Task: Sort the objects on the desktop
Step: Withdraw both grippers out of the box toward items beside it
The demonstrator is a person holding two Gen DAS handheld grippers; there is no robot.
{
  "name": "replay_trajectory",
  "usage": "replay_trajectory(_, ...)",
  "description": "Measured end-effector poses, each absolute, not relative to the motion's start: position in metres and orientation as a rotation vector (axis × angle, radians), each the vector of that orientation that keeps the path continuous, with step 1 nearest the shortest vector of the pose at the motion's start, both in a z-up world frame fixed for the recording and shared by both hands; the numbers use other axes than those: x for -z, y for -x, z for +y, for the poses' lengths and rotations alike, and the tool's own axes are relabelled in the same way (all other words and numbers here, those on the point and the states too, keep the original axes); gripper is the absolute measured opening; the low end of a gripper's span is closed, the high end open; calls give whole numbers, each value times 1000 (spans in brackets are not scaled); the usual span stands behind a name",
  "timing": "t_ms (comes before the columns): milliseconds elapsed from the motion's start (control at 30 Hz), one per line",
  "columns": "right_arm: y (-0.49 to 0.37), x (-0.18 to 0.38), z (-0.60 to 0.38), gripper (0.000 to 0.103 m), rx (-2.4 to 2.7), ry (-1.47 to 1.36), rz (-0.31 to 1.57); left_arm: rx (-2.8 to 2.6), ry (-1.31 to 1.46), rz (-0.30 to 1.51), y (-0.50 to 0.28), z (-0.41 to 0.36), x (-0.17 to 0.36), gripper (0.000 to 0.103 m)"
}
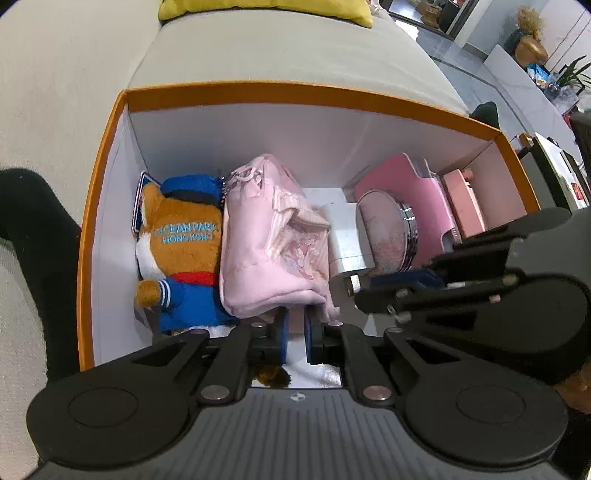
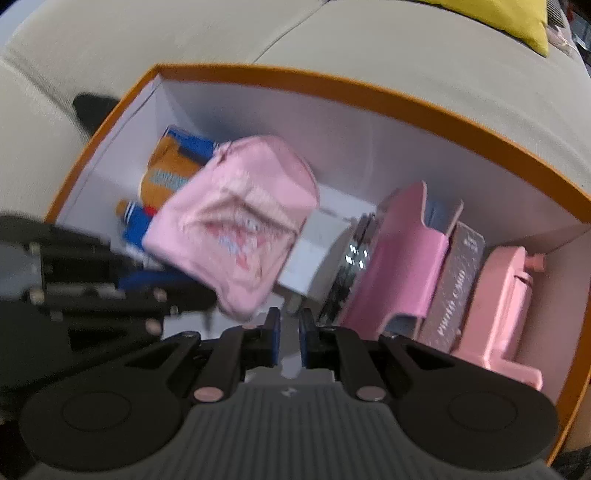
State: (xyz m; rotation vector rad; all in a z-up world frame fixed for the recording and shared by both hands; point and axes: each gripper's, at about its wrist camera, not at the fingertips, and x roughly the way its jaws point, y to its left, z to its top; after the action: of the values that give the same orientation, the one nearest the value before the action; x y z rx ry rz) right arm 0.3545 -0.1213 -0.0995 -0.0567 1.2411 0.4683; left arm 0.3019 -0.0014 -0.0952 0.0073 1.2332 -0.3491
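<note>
An orange-rimmed box (image 1: 295, 96) with white inner walls holds the sorted things. A pink fabric pouch (image 1: 266, 236) stands in its middle, next to a fox plush (image 1: 181, 251) in blue clothes at the left. My left gripper (image 1: 294, 325) sits at the pouch's lower edge with its jaws a narrow gap apart; whether it pinches the fabric is hidden. My right gripper (image 2: 289, 328) hovers over the box (image 2: 369, 96) just right of the pouch (image 2: 236, 221), jaws narrowly apart and empty. It appears in the left wrist view as a black body (image 1: 480, 295).
The box also holds a white block (image 1: 345, 236), a round compact (image 1: 391, 232), a pink case (image 2: 402, 251), a grey card box (image 2: 454, 284) and a pink item (image 2: 506, 306) at the right. The box rests on a beige sofa (image 1: 258, 51) with a yellow cushion (image 1: 266, 9).
</note>
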Motion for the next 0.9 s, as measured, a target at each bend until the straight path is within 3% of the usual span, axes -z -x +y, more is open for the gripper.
replay_trajectory(300, -362, 102, -119, 4, -361, 55, 1167, 350, 14, 1235, -299, 4, 96, 11)
replay_trajectory(500, -354, 96, -131, 12, -393, 19, 1182, 347, 17, 1240, -295, 4, 92, 11)
replay_trajectory(667, -331, 80, -150, 12, -443, 15, 1162, 342, 2, 1228, -285, 7, 80, 11)
replay_trajectory(700, -328, 73, -152, 14, -457, 17, 1149, 345, -1, 1223, -281, 8, 75, 11)
replay_trajectory(800, -305, 53, -161, 34, -485, 31, 1072, 351, -14, 1187, -265, 8, 58, 12)
replay_trajectory(900, -280, 32, -166, 39, -520, 43, 956, 350, -35, 1112, -238, 6, 32, 13)
